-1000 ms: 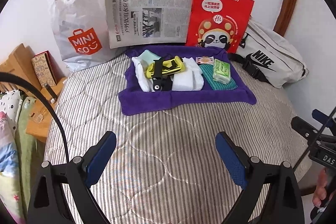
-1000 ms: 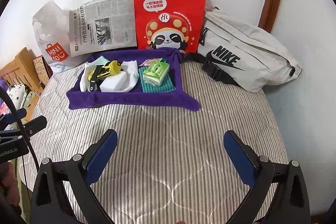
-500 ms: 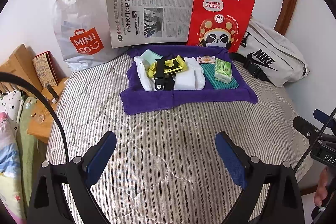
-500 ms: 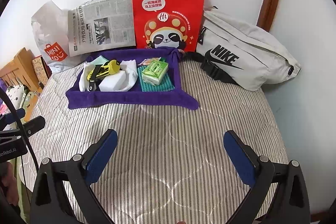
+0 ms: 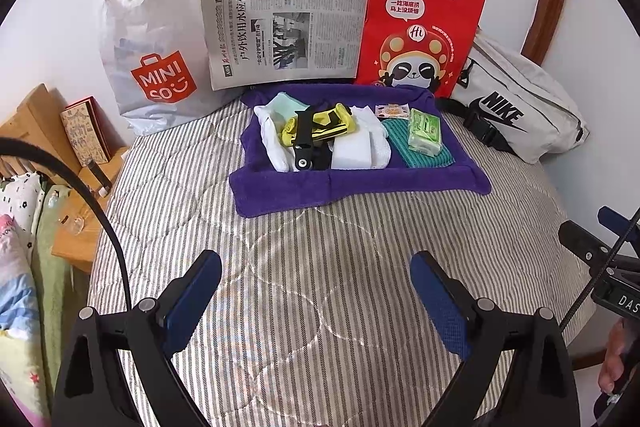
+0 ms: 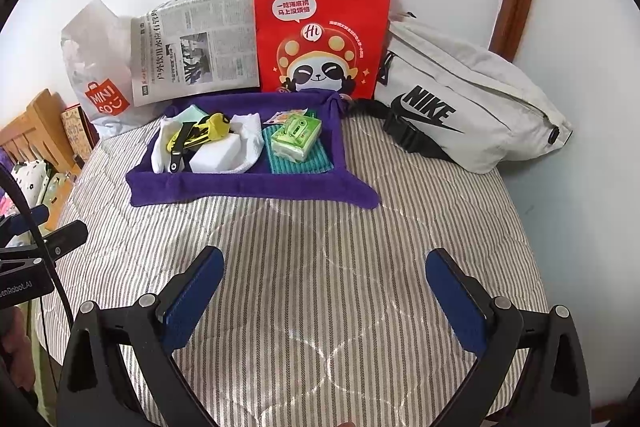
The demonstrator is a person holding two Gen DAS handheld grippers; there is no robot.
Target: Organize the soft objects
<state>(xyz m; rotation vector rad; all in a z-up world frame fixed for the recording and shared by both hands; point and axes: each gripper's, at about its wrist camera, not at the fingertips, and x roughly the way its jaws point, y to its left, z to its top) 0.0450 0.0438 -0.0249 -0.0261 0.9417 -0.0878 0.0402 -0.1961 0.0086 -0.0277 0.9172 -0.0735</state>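
Bedspread [image 5: 320, 287] lies bare under both grippers; purple towel [image 6: 248, 191], long axis crosswise, sits at twelve o'clock with the soft things piled on it. Right gripper [image 6: 324, 291] and left gripper [image 5: 316, 293], jaws spread and empty, look about equally near.

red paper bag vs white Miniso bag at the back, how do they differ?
The red paper bag stands stiff and flat-faced; the white Miniso bag is crumpled, slumping plastic. The red paper bag has thin white cord handles standing up; the white Miniso bag has a cut-out grip. The red paper bag carries a panda print, the white Miniso bag an orange logo. Both stand against the wall behind the purple towel, on either side of the newspaper.
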